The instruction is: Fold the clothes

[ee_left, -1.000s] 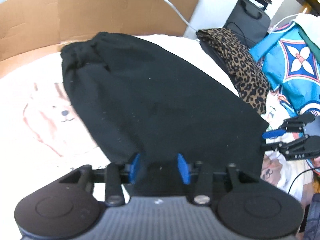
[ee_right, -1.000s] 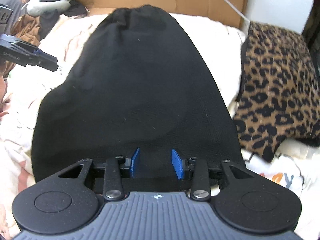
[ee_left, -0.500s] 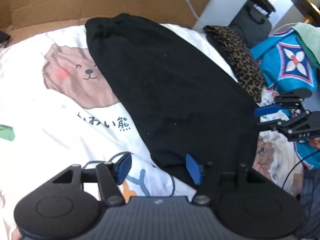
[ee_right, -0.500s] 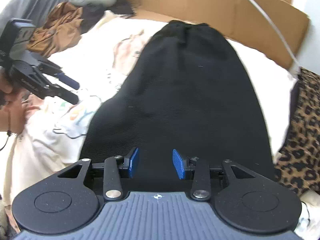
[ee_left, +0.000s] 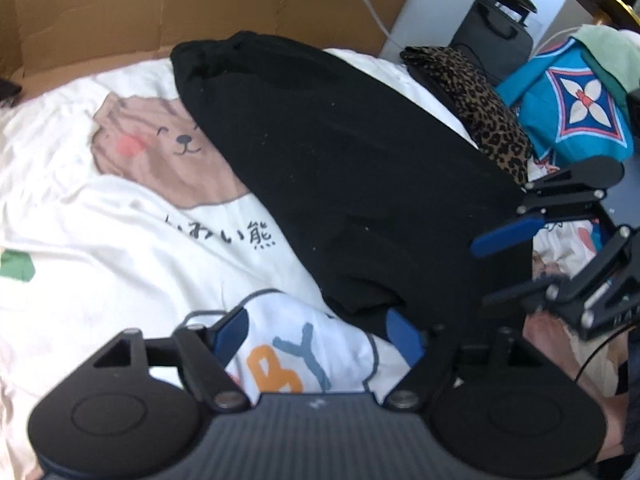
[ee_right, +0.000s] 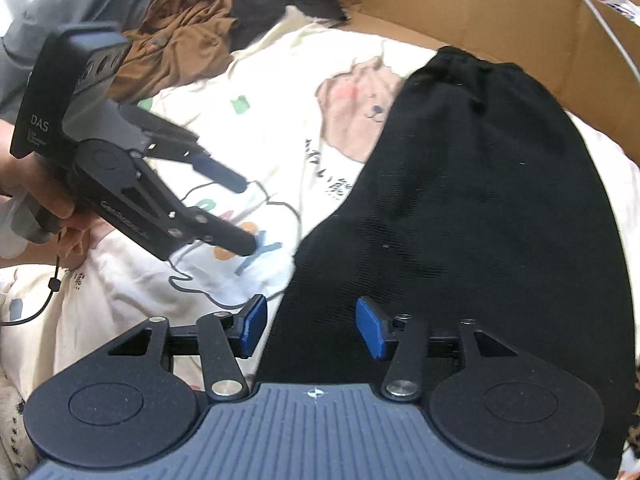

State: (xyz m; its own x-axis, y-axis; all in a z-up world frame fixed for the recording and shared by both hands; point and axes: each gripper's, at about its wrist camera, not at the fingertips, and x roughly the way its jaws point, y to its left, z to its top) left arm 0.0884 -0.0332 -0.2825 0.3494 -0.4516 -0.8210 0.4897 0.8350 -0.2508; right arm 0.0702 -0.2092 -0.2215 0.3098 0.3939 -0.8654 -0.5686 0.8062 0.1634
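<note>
On the bed the black garment lies spread long and flat across a bear-print sheet, its gathered waist toward the cardboard and its wide hem toward us. We judge it soft, light and limp, so it should sag and crease wherever it is lifted, and the two hem corners look like the soundest places to take hold. Our left gripper and right gripper both hover at that hem with jaws open, holding nothing.

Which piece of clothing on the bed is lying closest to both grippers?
The black garment: its near hem lies at both grippers' jaws, while the leopard-print piece sits farther right.
</note>
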